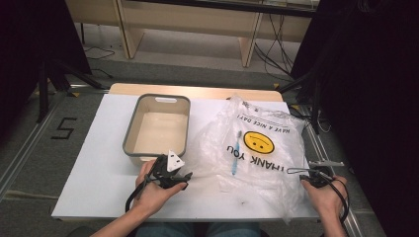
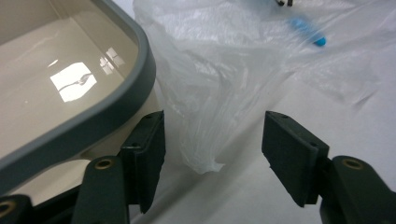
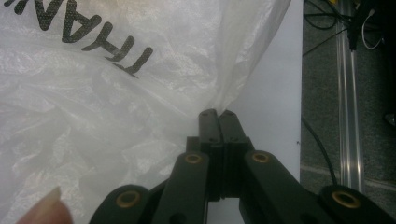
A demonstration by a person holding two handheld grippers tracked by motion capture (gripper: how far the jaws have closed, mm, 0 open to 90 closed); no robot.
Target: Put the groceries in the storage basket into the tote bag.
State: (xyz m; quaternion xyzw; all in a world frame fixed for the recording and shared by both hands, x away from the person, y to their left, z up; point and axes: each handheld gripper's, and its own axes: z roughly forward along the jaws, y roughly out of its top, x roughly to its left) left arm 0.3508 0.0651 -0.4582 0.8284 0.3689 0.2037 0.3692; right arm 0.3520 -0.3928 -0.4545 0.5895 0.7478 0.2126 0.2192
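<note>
A clear plastic bag (image 1: 257, 143) printed with a yellow smiley and "THANK YOU" lies spread on the right half of the white table (image 1: 99, 168). A blue toothbrush (image 1: 235, 152) lies inside it. My right gripper (image 1: 299, 172) is at the bag's right edge; in the right gripper view it (image 3: 217, 114) is shut, pinching a fold of the bag (image 3: 116, 93). My left gripper (image 1: 184, 177) sits by the tub's front right corner. Its jaws stand open (image 2: 212, 158) around a loose corner of the bag (image 2: 205, 140) without touching it. The toothbrush's blue end (image 2: 308, 32) shows farther off.
A beige tub with a grey rim (image 1: 131, 129) stands left of the bag, nothing inside it; its rim (image 2: 116, 107) is close to my left jaw. The table's right edge (image 3: 299, 93) drops to a floor with cables and a rail. A fingertip (image 3: 46, 205) shows at bottom left.
</note>
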